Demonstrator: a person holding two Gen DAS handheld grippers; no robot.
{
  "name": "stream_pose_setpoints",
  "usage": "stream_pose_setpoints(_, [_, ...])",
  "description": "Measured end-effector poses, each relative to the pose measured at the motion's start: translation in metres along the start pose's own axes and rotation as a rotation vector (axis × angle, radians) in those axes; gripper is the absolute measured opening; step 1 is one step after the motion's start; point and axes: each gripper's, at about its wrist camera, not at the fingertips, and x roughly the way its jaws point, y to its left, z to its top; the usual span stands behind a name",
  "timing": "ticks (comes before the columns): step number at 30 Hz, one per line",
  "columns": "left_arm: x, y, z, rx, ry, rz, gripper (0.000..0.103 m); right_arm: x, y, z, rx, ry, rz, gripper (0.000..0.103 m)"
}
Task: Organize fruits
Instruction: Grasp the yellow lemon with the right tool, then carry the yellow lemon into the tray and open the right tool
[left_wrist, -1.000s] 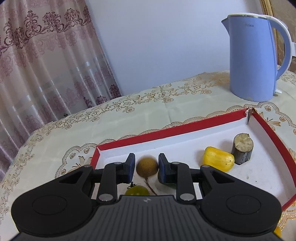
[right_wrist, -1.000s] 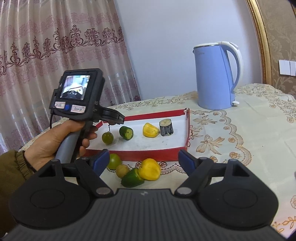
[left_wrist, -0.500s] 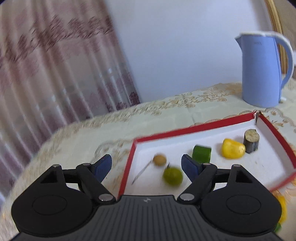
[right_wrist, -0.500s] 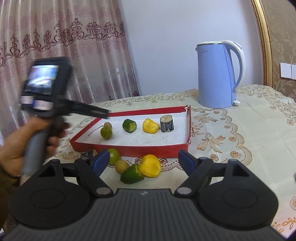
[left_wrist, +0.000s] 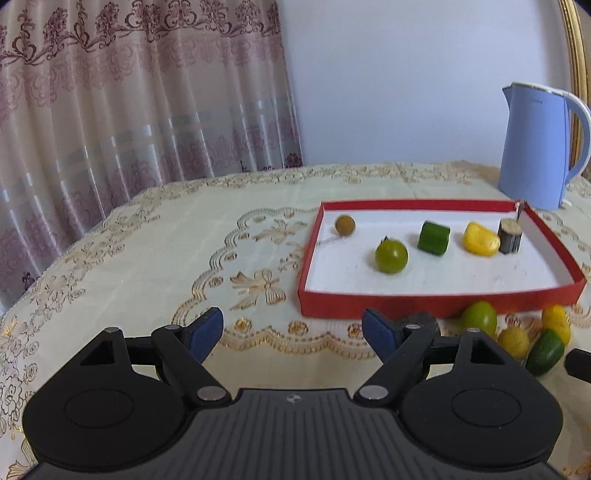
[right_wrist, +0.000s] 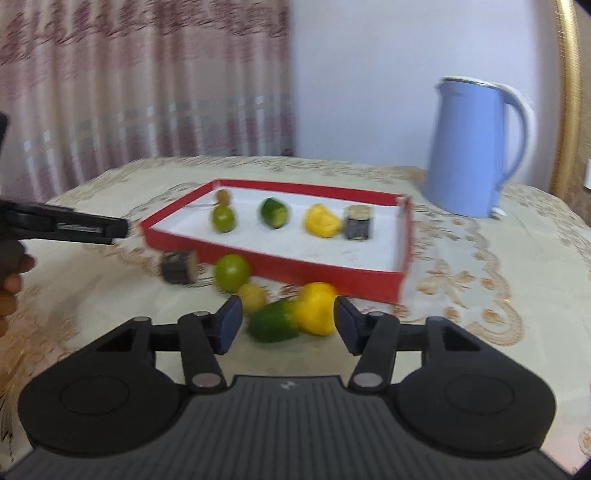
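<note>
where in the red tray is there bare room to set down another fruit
The near half of the red tray, between its front wall and the fruit row, is bare. The far row is crowded: longan, green tomato, cucumber piece, yellow piece, dark stub.

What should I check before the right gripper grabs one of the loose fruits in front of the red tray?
1. Right gripper empty: ok, jaws have just been closing, pads touch nothing.
2. Target singled out: not ok, yellow piece and green piece lie touching between the pads.
3. Left gripper clear of the pile: ok, open, off to the left.
4. Room in the red tray: ok, bare floor at the front.
5. Sharp view: not ok, right wrist picture is blurred.
</note>
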Motion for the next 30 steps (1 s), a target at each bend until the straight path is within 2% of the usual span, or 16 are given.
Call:
stream_pose_setpoints(4, [-0.001, 0.001, -0.005, 0.012, -0.004, 0.009, 0.082, 0.01, 0.006, 0.002, -0.028, 0.029, 0.025, 0.044])
stream_pose_setpoints(9, [-0.005, 0.006, -0.006, 0.014, -0.012, 0.007, 0.083, 0.015, -0.014, 0.013, 0.02, 0.006, -0.121, 0.044])
stream_pose_setpoints(12, [-0.005, 0.007, -0.006, 0.003, -0.006, -0.012, 0.083, 0.027, -0.027, 0.016, 0.075, 0.031, -0.095, 0.041])
stream_pose_setpoints(17, [-0.008, 0.001, -0.008, 0.025, -0.009, -0.023, 0.083, 0.049, -0.025, 0.018, 0.051, 0.092, -0.114, 0.036])
stream_pose_setpoints(21, [-0.012, 0.003, -0.008, 0.03, -0.018, -0.026, 0.083, 0.035, -0.024, 0.008, -0.042, 0.083, -0.27, 0.043])
stream_pose_setpoints(24, [-0.011, 0.005, -0.005, 0.014, -0.013, -0.037, 0.083, 0.024, -0.035, 0.007, 0.022, 0.071, -0.222, 0.043])
stream_pose_setpoints(30, [-0.015, -0.001, -0.007, 0.038, -0.018, -0.058, 0.083, 0.037, -0.043, 0.004, 0.042, 0.106, -0.167, 0.042])
